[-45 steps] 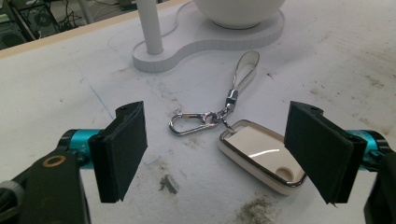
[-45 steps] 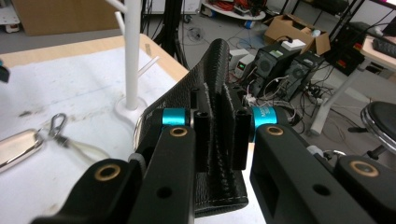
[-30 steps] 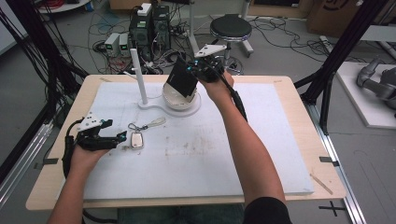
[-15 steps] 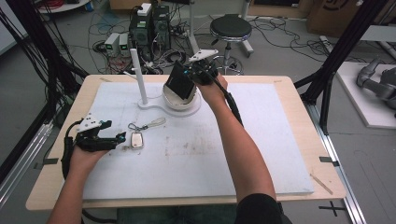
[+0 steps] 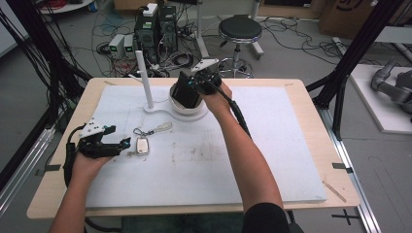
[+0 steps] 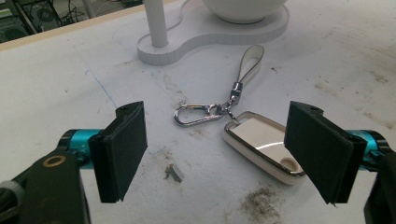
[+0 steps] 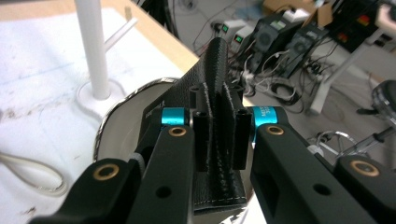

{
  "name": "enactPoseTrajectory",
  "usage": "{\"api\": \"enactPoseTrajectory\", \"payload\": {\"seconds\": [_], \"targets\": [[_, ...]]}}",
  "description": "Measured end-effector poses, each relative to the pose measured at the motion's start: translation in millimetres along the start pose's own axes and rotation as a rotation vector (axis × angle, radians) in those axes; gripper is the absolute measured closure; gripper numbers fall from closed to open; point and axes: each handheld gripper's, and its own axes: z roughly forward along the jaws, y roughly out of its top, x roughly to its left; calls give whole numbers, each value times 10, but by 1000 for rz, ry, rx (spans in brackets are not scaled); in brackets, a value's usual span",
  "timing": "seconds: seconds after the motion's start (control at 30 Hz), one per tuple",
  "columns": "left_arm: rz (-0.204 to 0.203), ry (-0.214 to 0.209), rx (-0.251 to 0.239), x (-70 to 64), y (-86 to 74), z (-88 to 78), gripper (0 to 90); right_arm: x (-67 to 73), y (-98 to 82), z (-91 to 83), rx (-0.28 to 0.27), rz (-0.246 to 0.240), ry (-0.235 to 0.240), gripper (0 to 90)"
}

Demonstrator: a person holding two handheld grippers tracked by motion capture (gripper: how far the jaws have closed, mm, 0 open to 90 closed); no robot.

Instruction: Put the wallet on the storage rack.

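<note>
A black leather wallet (image 5: 186,92) is pinched edge-on between the jaws of my right gripper (image 5: 197,83), just above a white bowl (image 5: 190,108) on a white stand. In the right gripper view the wallet (image 7: 210,79) stands upright in the right gripper (image 7: 219,135), with the bowl (image 7: 119,135) below it. My left gripper (image 5: 121,144) rests open on the white mat at the left. A white key fob (image 6: 261,144) with a metal carabiner (image 6: 196,114) and strap lies just beyond its jaws, nearer the right-hand pad, untouched.
A white post (image 5: 144,80) rises from the stand's base (image 5: 160,109) left of the bowl. The white mat (image 5: 282,145) covers most of the wooden table. A stool (image 5: 239,30), computers and cables sit on the floor behind the far edge.
My right gripper has come down and slightly toward me with the wallet, closer to the bowl. The left gripper and the key fob have stayed put.
</note>
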Motion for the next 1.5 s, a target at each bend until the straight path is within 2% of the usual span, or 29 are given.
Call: {"api": "enactPoseTrajectory", "payload": {"seconds": [0.1, 0.13, 0.17, 0.2, 0.23, 0.27, 0.33, 0.37, 0.43, 0.47, 0.5, 0.53, 0.6, 0.7, 0.77, 0.8, 0.83, 0.9, 0.93, 0.97, 1.07, 1.17, 1.4, 1.43, 1.5], "targets": [[0, 0, 0, 0, 5, -3, 213, 48, -31, 38, 16, -5, -3, 831], [-4, -1, -3, -3, 7, -1, 213, 62, -55, 45, 18, 9, -2, 786], [-1, -2, -4, -2, 9, 0, 213, 62, -55, 45, 18, 9, -2, 786], [4, -4, -2, 0, 11, 1, 213, 60, -58, 36, 22, 27, -10, 709], [3, -4, -2, -1, 11, 4, 213, 60, -58, 36, 22, 27, -10, 709], [1, -6, -2, -6, 12, 9, 213, 62, -55, 27, 26, 32, -14, 657], [2, -9, -2, -13, 18, 20, 213, 44, -38, -52, 11, 59, -25, 570], [4, -9, -1, -16, 21, 22, 213, 44, -38, -52, 11, 59, -25, 570], [8, -13, 1, -23, 27, 25, 213, 30, -24, -119, 5, 60, -32, 511], [9, -12, -1, -29, 30, 28, 213, 17, -18, -196, 7, 75, -22, 463], [8, -12, -2, -33, 32, 29, 213, 17, -18, -196, 7, 75, -22, 463], [8, -13, -3, -36, 35, 30, 213, 9, -28, -278, 14, 82, -18, 427], [10, -13, -2, -38, 39, 29, 213, 4, -35, -311, 18, 86, -13, 415], [10, -17, -8, -48, 50, 34, 213, 4, -111, -467, 14, 110, -8, 389], [14, -20, -8, -55, 59, 34, 213, 37, -203, -565, -32, 101, -30, 389], [14, -22, -11, -62, 64, 38, 213, 53, -249, -620, -28, 102, -37, 386], [17, -23, -10, -67, 67, 40, 213, 57, -376, -723, -38, 107, -34, 383], [18, -25, -9, -79, 69, 46, 213, 50, -405, -754, -18, 114, -33, 374], [19, -27, -9, -83, 69, 48, 213, 37, -466, -808, -15, 112, -43, 373], [23, -26, -5, -88, 69, 48, 213, -4, -565, -902, -36, 133, -55, 372], [21, -27, -7, -99, 67, 51, 213, -59, -626, -970, -24, 159, -56, 364], [17, -26, -5, -89, 61, 57, 213, -162, -791, -1127, -57, 196, -73, 364], [12, -27, -2, -71, 53, 84, 213, -229, -989, -1289, -52, 226, -84, 353], [12, -29, -1, -73, 54, 84, 213, -234, -1056, -1340, -25, 235, -90, 320], [12, -31, -4, -77, 61, 88, 213, -230, -1092, -1367, -21, 224, -104, 319]]}}
